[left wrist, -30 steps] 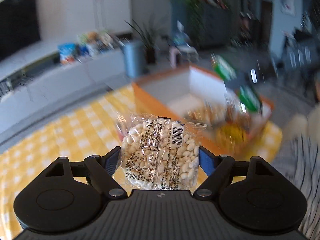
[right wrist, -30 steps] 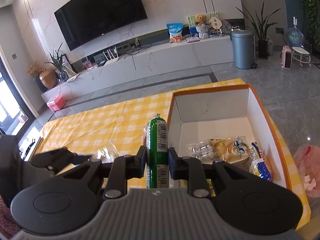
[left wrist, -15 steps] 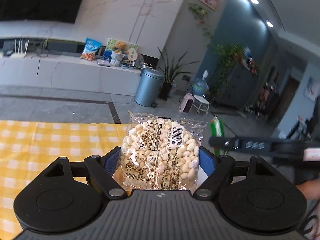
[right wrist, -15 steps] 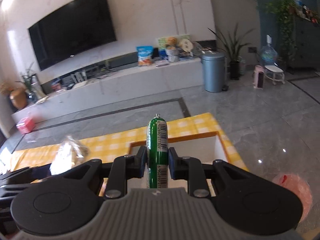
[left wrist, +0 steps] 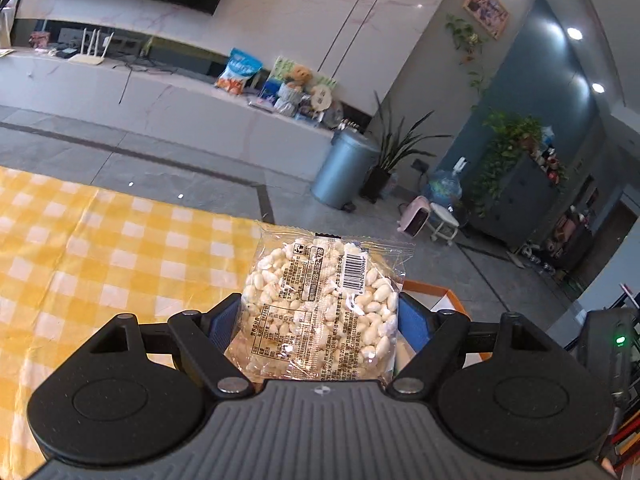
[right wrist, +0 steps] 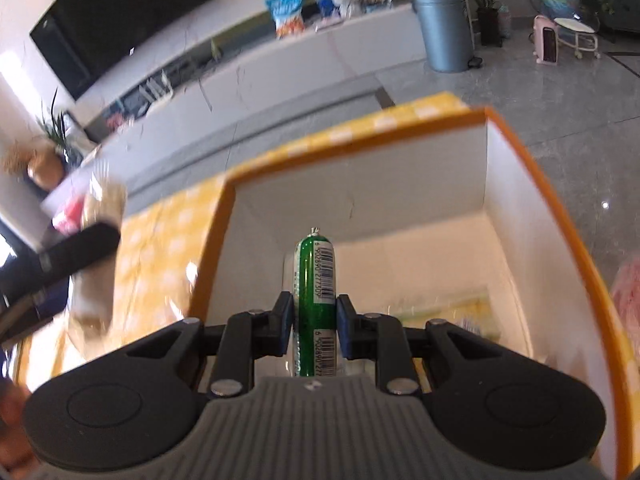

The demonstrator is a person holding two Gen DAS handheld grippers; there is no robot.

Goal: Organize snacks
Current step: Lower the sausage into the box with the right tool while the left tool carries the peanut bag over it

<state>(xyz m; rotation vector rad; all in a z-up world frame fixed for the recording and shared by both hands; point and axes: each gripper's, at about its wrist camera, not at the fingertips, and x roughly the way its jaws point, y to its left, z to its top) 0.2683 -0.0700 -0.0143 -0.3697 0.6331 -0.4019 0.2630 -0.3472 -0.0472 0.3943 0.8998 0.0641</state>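
Note:
My left gripper (left wrist: 320,312) is shut on a clear packet of puffed rice cake (left wrist: 322,308) and holds it upright above the yellow checked tablecloth (left wrist: 100,264). A corner of the orange box (left wrist: 440,292) shows just behind the packet. My right gripper (right wrist: 314,320) is shut on a green sausage stick (right wrist: 316,304) and holds it upright over the open orange box with white inner walls (right wrist: 532,232). Blurred snack wrappers (right wrist: 452,312) lie on the box floor. The left gripper with its packet (right wrist: 96,216) shows blurred at the left of the right wrist view.
The tablecloth (right wrist: 168,248) lies left of the box. Beyond the table are grey floor, a long white TV bench (left wrist: 160,100) with snack bags, a grey bin (left wrist: 344,172) and plants. A pink bag (right wrist: 628,292) lies right of the box.
The right gripper has tilted down and moved over the box with the sausage. The left gripper has swung left with the packet; the box has slid mostly out of its view.

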